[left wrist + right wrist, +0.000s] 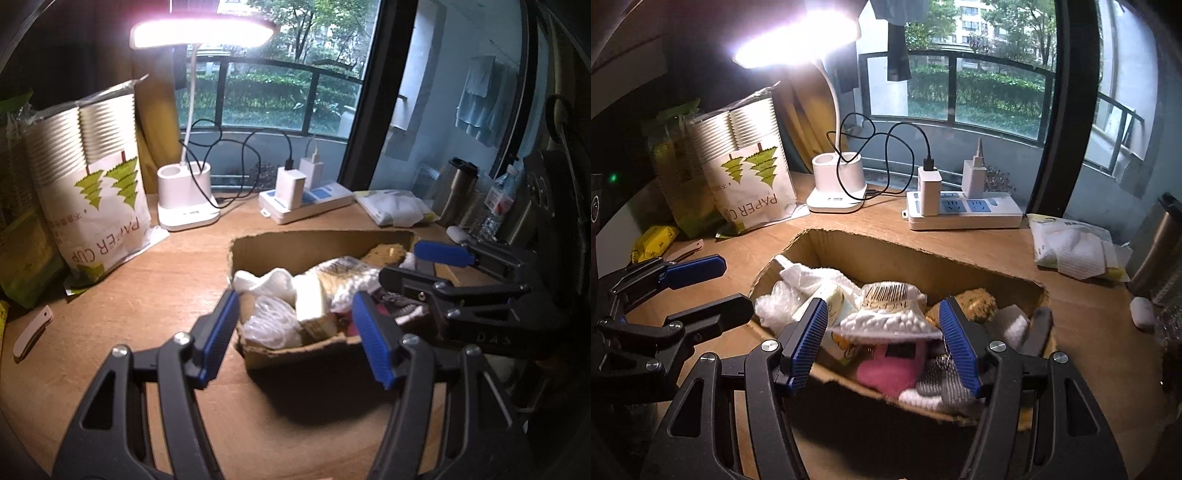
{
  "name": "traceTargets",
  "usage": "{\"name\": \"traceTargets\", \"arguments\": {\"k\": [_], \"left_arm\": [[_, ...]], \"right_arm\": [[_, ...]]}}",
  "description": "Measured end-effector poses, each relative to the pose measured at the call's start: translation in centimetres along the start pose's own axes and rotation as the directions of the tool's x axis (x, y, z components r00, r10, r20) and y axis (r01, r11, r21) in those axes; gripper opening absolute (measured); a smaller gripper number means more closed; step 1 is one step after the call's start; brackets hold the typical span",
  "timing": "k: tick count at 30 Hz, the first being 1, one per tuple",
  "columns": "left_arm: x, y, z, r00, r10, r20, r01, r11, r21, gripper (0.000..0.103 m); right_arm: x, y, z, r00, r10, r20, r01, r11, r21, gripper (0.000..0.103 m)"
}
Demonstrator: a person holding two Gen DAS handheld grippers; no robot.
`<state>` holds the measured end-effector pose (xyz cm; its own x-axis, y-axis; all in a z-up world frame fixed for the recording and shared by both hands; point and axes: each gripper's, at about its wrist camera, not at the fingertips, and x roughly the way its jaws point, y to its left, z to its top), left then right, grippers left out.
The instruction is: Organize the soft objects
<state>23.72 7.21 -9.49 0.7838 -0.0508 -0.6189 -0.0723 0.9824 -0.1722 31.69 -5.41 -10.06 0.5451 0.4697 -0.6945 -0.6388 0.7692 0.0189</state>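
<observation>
- Currently, the cardboard box (894,254) stands on the wooden surface (140,295), loaded with soft objects: a white cloth (812,277), a crinkled plastic bag (273,321), a white barcode pack (886,314), a pink plush item (886,373), a brown plush item (975,299) and grey-and-white socks (942,384).
- Left gripper (291,336): fingers released, spread apart above the near left corner of the box, with nothing between them.
- Right gripper (882,343): fingers released. The barcode pack and pink plush item appear between them in the right wrist view, but the pads do not press on either.
- Risk, overfill: the contents stand as high as the box rim. The socks and pink plush item overhang the torn near wall and could slip out onto the surface if brushed.
- Risk, collision: both grippers hover close together over the same box. A simultaneous descent could bring the fingers of one against the other.
- Risk, wrong grasp: the objects overlap. Closing on the barcode pack could also catch the cloth or plush item beneath and drag it out.
- Risk, box shift: the box looks light and its walls are ragged. A finger pushing on a wall could slide or tilt it.
- Risk, surroundings: the power strip (964,210), the lamp base (838,184) and their cables sit just behind the box; a wide swing could snag a cable.
- One wipes pack (1075,247) lies outside the box, to its right; whether it belongs to the task cannot be told.
</observation>
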Motion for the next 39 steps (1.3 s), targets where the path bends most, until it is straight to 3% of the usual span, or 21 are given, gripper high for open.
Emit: {"name": "traceTargets", "arguments": {"k": [16, 33, 37, 39], "left_arm": [[-4.1, -2.1, -2.7, 1.000, 0.006, 0.024, -0.007, 0.999, 0.038, 0.065], [-9.4, -5.3, -5.5, 0.996, 0.027, 0.080, -0.034, 0.995, 0.091, 0.065], [-11.5, -6.2, -5.5, 0.993, 0.009, 0.120, -0.021, 0.994, 0.103, 0.090], [-12.6, -6.6, -5.3, 0.990, 0.001, 0.144, -0.017, 0.993, 0.113, 0.091]], "right_arm": [[-5.0, 1.0, -3.6, 0.999, -0.022, 0.043, 0.021, 1.000, 0.022, 0.066], [-12.5, 1.9, -7.6, 0.986, -0.106, 0.131, 0.099, 0.994, 0.056, 0.071], [-15.0, 2.3, -7.8, 0.977, -0.133, 0.166, 0.125, 0.990, 0.057, 0.074], [-16.4, 2.6, -7.7, 0.970, -0.152, 0.189, 0.143, 0.988, 0.057, 0.079]]}}
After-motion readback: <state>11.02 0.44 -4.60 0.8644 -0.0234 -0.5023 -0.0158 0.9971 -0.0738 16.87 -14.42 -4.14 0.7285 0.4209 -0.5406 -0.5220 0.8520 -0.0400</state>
